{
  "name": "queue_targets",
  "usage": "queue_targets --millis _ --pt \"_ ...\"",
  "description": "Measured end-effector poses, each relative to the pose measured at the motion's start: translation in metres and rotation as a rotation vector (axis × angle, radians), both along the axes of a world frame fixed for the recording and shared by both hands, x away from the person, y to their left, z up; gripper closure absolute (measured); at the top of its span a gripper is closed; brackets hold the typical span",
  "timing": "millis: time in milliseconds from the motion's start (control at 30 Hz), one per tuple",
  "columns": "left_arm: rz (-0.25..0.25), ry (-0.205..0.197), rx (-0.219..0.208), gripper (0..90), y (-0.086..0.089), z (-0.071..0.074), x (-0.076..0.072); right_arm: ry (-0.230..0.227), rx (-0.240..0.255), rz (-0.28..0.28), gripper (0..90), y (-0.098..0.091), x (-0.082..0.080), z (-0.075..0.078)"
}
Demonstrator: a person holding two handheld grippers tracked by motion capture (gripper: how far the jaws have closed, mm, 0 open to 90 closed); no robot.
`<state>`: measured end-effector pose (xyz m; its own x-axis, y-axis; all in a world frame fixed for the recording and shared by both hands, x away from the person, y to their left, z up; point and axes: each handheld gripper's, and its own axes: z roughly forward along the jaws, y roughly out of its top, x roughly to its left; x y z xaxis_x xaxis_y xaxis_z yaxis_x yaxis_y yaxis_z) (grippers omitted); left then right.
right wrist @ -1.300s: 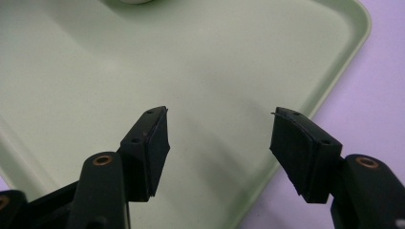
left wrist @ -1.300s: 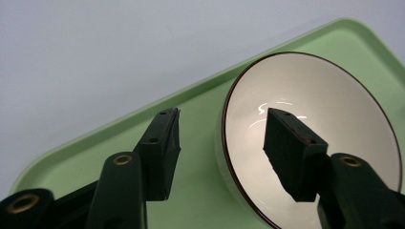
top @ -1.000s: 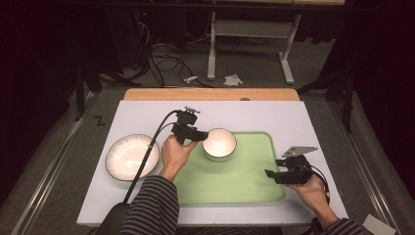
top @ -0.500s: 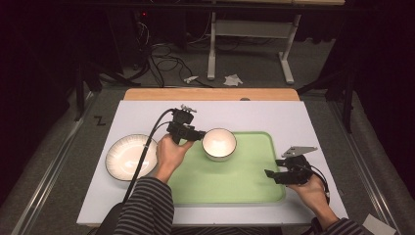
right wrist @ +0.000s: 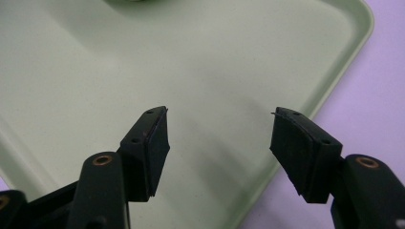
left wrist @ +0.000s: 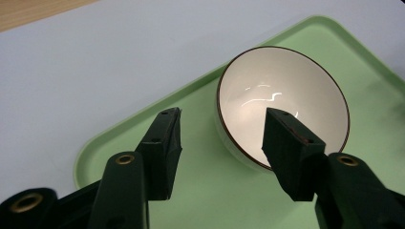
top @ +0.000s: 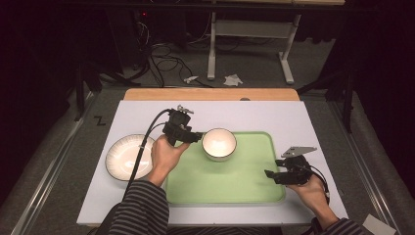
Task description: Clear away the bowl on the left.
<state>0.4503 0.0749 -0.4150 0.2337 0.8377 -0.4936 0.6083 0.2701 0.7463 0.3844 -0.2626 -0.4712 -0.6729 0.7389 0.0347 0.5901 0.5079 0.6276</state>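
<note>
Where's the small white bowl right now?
In the high view the white bowl sits at the green tray's far-left corner, just right of the left gripper.

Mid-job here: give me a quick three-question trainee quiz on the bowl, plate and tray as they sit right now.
1. True or false: the bowl stands on the green tray.
2. Where is the plate? A. on the tray; B. on the white mat, left of the tray; C. inside the bowl.
3. Fill in: in the left gripper view, the left hand-held gripper has its jaws ____, with nothing clamped between them.

Key
1. True: it sits in the tray's far left part.
2. B.
3. Open: the pads stand apart, one in front of the bowl, with no visible grip on its rim.
</note>
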Motion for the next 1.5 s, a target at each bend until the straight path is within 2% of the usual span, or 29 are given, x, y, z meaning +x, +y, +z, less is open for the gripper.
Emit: queue_targets --millis 233,867,900,933,967,1000,1033,1133,1167,1300,1500 --pt "0.007 -0.01 -0.001 47.9 0.008 0.002 -0.002 -0.001 -0.004 0.004 39.4 0.0 0.0 -0.001" --pt "0.047 -0.027 -0.04 47.6 0.042 0.013 -0.02 -0.002 -0.009 0.002 39.5 0.0 0.001 -0.001" --pt "0.046 -0.027 -0.036 47.4 0.043 0.013 -0.021 0.002 -0.008 -0.001 39.4 0.0 0.0 -0.001" --pt "-0.026 -0.003 0.045 47.3 0.051 0.013 -0.025 0.0 -0.007 0.0 39.4 0.0 0.001 -0.001" --pt "-0.023 -0.003 0.041 47.2 0.053 0.013 -0.026 -0.001 -0.007 0.001 39.4 0.0 0.001 -0.001" --pt "-0.059 0.009 0.075 47.1 0.058 0.014 -0.028 0.003 -0.009 -0.002 39.5 0.001 0.001 -0.001" --pt "-0.051 0.003 0.066 47.0 0.058 0.014 -0.028 -0.002 -0.012 0.004 39.5 0.001 0.001 -0.001" --pt "0.016 -0.033 -0.017 47.0 0.056 0.016 -0.029 -0.006 -0.013 0.008 39.5 0.001 0.0 -0.001" --pt "0.058 -0.037 -0.049 47.0 0.054 0.016 -0.029 -0.005 -0.009 0.005 39.5 0.001 0.0 -0.001" --pt "0.07 -0.044 -0.067 46.8 0.058 0.016 -0.033 -0.002 -0.014 0.004 39.5 0.001 0.001 -0.001" --pt "0.068 -0.039 -0.072 46.3 0.063 0.016 -0.039 0.0 -0.011 0.001 39.4 0.001 0.001 -0.001"
